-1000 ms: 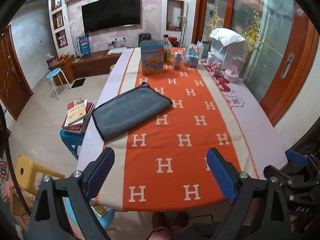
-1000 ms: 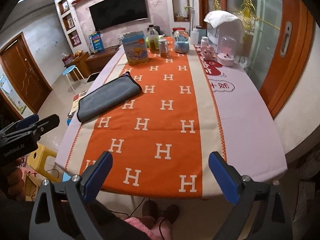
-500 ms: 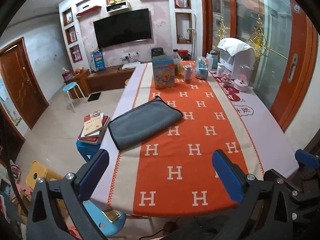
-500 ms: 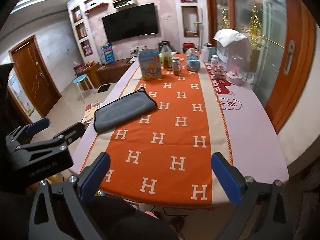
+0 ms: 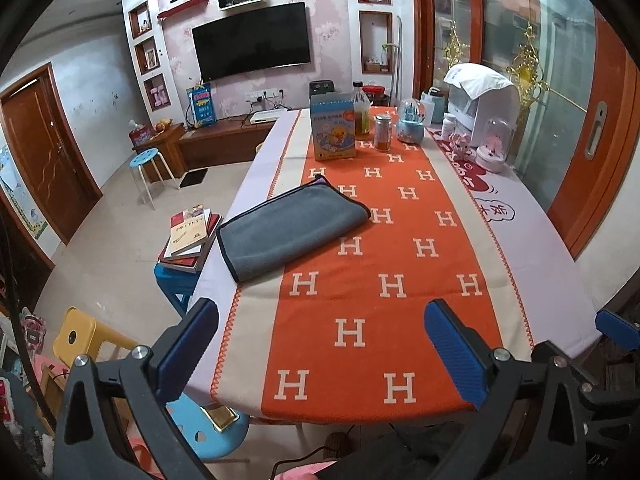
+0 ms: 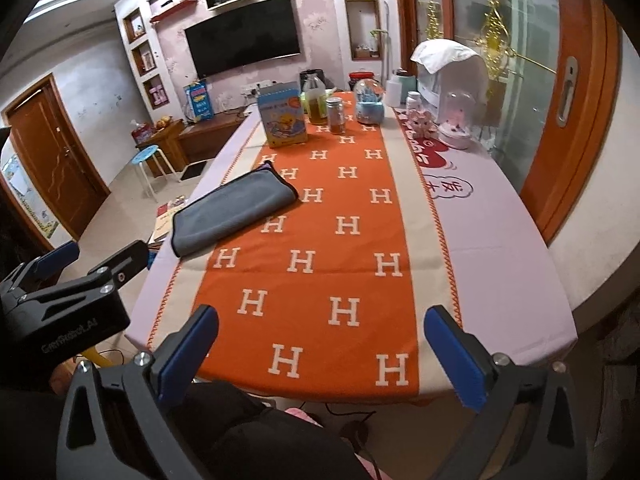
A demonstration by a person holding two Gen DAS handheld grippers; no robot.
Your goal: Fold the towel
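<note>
Where runner turns beige, soft grey towel [image 5: 294, 231] folded flat.

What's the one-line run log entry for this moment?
left gripper: open, empty | right gripper: open, empty | grey black-edged cloth towel: folded, on orange H-patterned runner
</note>
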